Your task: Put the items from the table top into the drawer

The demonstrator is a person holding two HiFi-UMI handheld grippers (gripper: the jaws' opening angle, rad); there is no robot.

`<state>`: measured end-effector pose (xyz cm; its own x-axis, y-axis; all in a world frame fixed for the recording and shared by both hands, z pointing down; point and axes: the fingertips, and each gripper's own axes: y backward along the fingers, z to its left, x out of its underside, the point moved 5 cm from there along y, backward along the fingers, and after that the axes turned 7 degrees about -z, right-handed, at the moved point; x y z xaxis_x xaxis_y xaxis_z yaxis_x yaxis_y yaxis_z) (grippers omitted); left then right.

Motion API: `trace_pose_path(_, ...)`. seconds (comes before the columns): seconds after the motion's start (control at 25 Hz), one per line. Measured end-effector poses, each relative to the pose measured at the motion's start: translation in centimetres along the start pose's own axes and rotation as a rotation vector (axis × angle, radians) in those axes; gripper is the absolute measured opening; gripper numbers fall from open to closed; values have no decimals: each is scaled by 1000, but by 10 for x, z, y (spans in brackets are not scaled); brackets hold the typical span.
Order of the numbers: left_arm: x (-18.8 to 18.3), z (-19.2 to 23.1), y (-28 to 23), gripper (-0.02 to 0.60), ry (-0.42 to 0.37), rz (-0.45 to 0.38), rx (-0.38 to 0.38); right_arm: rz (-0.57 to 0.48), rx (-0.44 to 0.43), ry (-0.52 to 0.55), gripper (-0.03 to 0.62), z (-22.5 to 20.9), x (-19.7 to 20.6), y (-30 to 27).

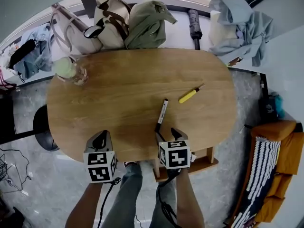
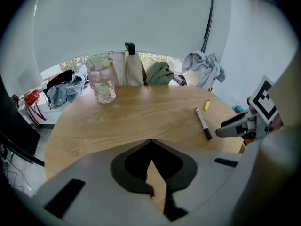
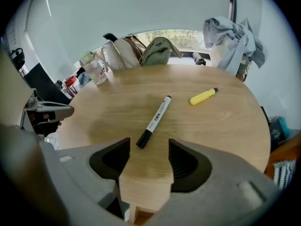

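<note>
Pale wood, an oval counter (image 1: 118, 87) with two small things left on it for the drawer: a white marker (image 3: 155, 118) with a black cap, lying near the front edge, and a yellow pen (image 3: 203, 96) a little beyond it to the right. From where I stand, the right claw (image 3: 148, 150) is the one at work. Its jaws are spread wide with nothing between them, and the marker's black cap lies just ahead of the gap, the barrel running away at a slant. I'd say the thing to do is slide forward low over the wood until the jaws straddle the barrel past the cap, nearer its middle, then close squarely across it. A pinch on the cap end alone would likely let the far end swing or the round barrel roll out. The left claw (image 2: 150, 143) hangs by the near edge with its tips pressed together, holding nothing. A wooden ledge (image 1: 203, 164) shows under the front of the counter, possibly the drawer, though I can't be sure. A glass jar (image 1: 72, 72) stands well clear at the far left.
</note>
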<state>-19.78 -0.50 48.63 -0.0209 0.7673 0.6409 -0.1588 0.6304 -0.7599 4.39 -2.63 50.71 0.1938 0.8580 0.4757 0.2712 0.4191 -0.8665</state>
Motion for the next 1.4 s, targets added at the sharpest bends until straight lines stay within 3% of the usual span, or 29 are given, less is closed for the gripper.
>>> trace_pose_path(0.24, -1, 14, -11, -5, 17, 11, -7, -3, 16, -95, 245, -1, -12, -18)
trace_pose_path(0.8, -8, 25, -23, -5, 24, 16, -9, -23, 113, -148, 245, -7, -32, -47)
trace_pose_path(1.12, -11, 34, -28, -5, 19, 10, -18, -20, 126, -170, 245, -9, -36, -56)
trace_pose_path(1.4, -4, 37, -27, -5, 41, 20, -31, 4, 145, -171, 189, -10, -36, -58)
